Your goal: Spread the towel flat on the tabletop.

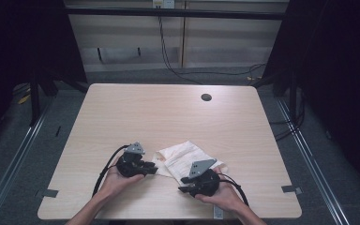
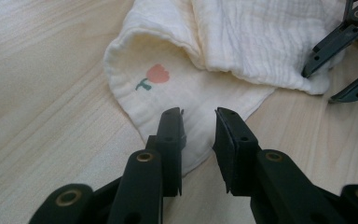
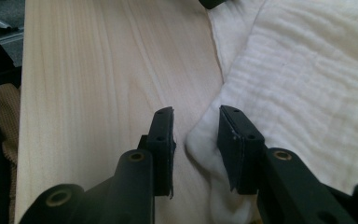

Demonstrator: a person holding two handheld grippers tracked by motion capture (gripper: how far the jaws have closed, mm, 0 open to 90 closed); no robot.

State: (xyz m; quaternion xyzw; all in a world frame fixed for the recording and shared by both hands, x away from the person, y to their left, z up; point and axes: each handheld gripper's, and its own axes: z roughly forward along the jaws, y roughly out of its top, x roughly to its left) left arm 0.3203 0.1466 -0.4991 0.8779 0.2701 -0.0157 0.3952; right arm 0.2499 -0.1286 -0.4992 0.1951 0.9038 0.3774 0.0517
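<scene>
At the near edge of the table (image 1: pixel 122 108), the person's two hands each bring a gripper to a crumpled cream cloth (image 1: pixel 187 157) that lies near the front, slightly right of centre. The left gripper (image 1: pixel 151 169) rests at the cloth's left corner; the right gripper (image 1: pixel 183 189) sits at its near right corner.

In the left gripper view, the jaws stand partly apart over the edge of the cloth (image 2: pixel 242 42), just short of a small printed tulip (image 2: pixel 154 76). The pads do not press on the fabric. In the right gripper view, the jaws are likewise parted, with a bunched corner of cloth (image 3: pixel 307 93) lying between them, unpinched as far as can be judged.

Judgement on the step in hand: each gripper appears set to take a corner. Good practice would be to lower each pair of pads until one slides under the hem, close on a single layer only, and confirm both holds before lifting or spreading. The right corner is doubled over, so a grip there risks catching two layers.

Not established: whether the lower jaw of either gripper is already under the fabric; how many folds the cloth has; what the cloth's far side looks like beneath the upper layer. The dark hole (image 1: pixel 206 97) toward the table's far edge is small and its nature unclear.
</scene>
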